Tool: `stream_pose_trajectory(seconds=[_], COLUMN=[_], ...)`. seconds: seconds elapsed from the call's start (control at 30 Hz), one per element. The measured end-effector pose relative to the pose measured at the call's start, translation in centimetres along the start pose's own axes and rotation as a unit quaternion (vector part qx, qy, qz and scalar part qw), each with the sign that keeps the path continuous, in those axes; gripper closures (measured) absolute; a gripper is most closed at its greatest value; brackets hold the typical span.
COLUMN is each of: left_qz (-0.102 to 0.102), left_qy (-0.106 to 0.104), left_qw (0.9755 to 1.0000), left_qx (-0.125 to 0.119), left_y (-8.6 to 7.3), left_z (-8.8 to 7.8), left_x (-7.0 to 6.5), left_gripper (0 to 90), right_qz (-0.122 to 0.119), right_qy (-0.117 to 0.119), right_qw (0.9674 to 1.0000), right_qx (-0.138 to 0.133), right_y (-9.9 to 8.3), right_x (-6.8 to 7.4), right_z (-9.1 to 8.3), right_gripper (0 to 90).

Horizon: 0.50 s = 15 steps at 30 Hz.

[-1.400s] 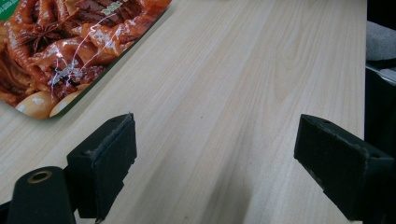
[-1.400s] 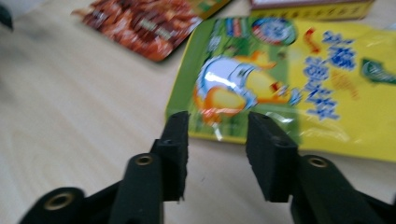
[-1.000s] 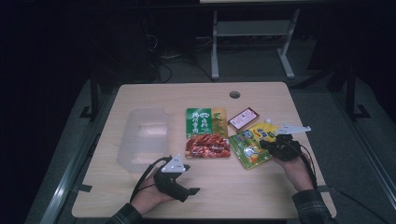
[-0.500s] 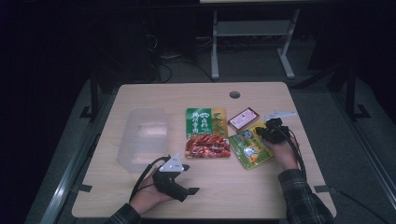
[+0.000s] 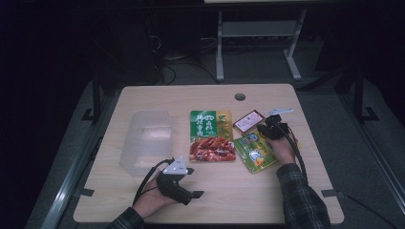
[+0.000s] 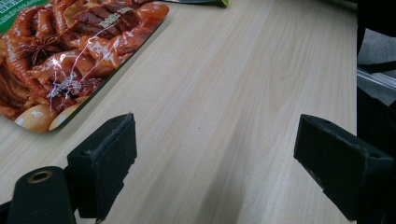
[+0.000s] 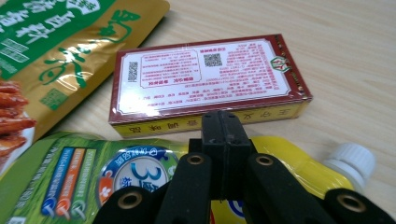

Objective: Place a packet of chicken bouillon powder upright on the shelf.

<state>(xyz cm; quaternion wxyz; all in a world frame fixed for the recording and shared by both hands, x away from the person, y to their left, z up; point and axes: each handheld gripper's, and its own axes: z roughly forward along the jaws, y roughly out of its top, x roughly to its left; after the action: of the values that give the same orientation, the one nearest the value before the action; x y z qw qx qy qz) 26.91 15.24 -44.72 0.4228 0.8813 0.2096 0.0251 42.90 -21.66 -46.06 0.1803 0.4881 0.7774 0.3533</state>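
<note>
A small box [image 5: 248, 120] with a dark red border lies at the table's right of middle. In the right gripper view the box [image 7: 205, 74] shows its white label face up. My right gripper [image 7: 220, 126] is shut with nothing between its jaws, its tip just short of the box's yellow near side. It hovers over a green and yellow spout pouch [image 7: 116, 172] with a white cap [image 7: 352, 161]. In the high view the right gripper [image 5: 264, 128] sits between the pouch [image 5: 255, 152] and the box. My left gripper [image 6: 215, 168] is open over bare wood near the front edge.
A green and gold food pouch [image 5: 210, 136] with a picture of red braised food lies mid-table; its corner [image 6: 70, 56] shows in the left gripper view. A clear plastic container [image 5: 145, 140] stands at the left. A round cable hole [image 5: 239, 97] is near the far edge.
My right gripper has moved away from the person and leftward across the spout pouch, sinking a little, up to the red-bordered box. The left gripper has stayed put.
</note>
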Motion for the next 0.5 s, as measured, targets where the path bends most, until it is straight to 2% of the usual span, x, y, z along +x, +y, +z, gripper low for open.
stream_pose_trajectory(seconds=[0.27, 0.5], left_qz=[-0.002, 0.002], left_qy=[0.001, 0.000], left_qw=[1.0000, 1.0000], left_qx=[-0.001, 0.000], left_y=[0.0, 0.0], left_z=[0.0, 0.0], left_x=[0.0, 0.0], left_gripper=[12.7, 12.7], right_qz=[-0.001, -0.003], right_qy=[0.011, 0.032], right_qw=[0.9999, 0.9995], right_qx=[-0.005, -0.006], right_y=[-0.3, -1.2], right_x=[0.1, 0.5], right_z=[0.5, -0.4], right_gripper=[89.9, 89.9])
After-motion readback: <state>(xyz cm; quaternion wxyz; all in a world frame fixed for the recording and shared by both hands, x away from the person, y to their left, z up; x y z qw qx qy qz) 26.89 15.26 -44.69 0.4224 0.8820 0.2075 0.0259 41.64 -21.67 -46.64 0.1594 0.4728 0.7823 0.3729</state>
